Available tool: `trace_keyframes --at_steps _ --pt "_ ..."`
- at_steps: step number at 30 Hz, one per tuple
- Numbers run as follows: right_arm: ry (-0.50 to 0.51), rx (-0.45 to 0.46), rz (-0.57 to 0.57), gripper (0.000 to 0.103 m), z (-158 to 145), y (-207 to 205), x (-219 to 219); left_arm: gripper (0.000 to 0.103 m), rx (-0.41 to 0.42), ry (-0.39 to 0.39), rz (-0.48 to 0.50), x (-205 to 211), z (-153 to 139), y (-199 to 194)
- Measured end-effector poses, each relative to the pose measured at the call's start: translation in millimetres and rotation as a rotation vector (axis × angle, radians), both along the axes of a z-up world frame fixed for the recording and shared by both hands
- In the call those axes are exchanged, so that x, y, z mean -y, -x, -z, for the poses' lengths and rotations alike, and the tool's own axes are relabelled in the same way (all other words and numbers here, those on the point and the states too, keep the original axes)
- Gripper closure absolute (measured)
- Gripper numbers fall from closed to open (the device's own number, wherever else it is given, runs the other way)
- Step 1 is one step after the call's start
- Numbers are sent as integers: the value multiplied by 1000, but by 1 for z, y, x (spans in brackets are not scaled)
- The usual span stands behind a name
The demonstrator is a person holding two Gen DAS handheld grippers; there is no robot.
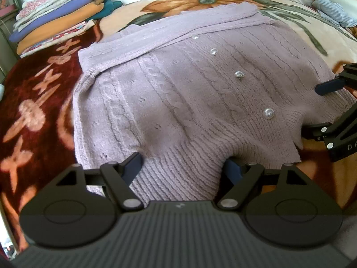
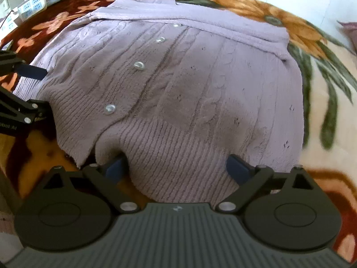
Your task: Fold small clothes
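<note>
A lilac cable-knit cardigan [image 1: 178,84] with pearl buttons [image 1: 268,112] lies flat on the bed, sleeves folded across its top. It also shows in the right wrist view [image 2: 189,84]. My left gripper [image 1: 184,164] is open, its jaws straddling the ribbed hem at the cardigan's left part. My right gripper [image 2: 178,164] is open, its jaws straddling the ribbed hem at the right part. Each gripper shows at the edge of the other's view, the right one in the left wrist view [image 1: 330,87] and the left one in the right wrist view [image 2: 29,71].
The bed is covered by a floral blanket [image 1: 33,111] in dark red, cream and orange. A stack of folded clothes [image 1: 55,20] sits at the far left. A striped cloth [image 1: 334,11] lies at the far right. Power strips [image 2: 29,6] lie beside the bed.
</note>
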State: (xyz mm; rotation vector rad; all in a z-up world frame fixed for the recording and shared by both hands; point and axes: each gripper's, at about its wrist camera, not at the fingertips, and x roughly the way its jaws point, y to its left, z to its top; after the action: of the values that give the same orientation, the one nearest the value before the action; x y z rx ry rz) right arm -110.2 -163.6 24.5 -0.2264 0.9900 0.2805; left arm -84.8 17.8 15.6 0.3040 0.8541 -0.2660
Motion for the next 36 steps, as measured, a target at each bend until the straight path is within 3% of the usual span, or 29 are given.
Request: trace_keyframes --at_steps 5,8,10,12,16,18,22,25,36 --pt "-24 36 6 14 -5 6 1 21 -10 10 -11 -1 -1 -1" --pt "-50 72 30 35 -12 8 6 25 -6 28 -11 -3 -4 -1" --pt "-63 85 53 58 -17 6 10 31 0 56 -16 -6 -7 0" --pt "-80 91 68 67 -18 4 14 38 4 80 -25 -10 -9 -1" --pt "-76 91 61 72 -19 1 12 44 2 95 -24 -11 -10 -4" --pt "-76 91 60 74 -19 1 10 51 5 99 -19 -11 -11 -4" --pt "-96 88 63 85 -23 0 8 76 6 134 -3 -11 -13 -4" --pt "-104 111 62 88 -29 3 7 86 16 153 3 -10 -16 -3" --pt "-146 232 82 90 -65 -5 9 89 128 215 -14 -17 -49 -11"
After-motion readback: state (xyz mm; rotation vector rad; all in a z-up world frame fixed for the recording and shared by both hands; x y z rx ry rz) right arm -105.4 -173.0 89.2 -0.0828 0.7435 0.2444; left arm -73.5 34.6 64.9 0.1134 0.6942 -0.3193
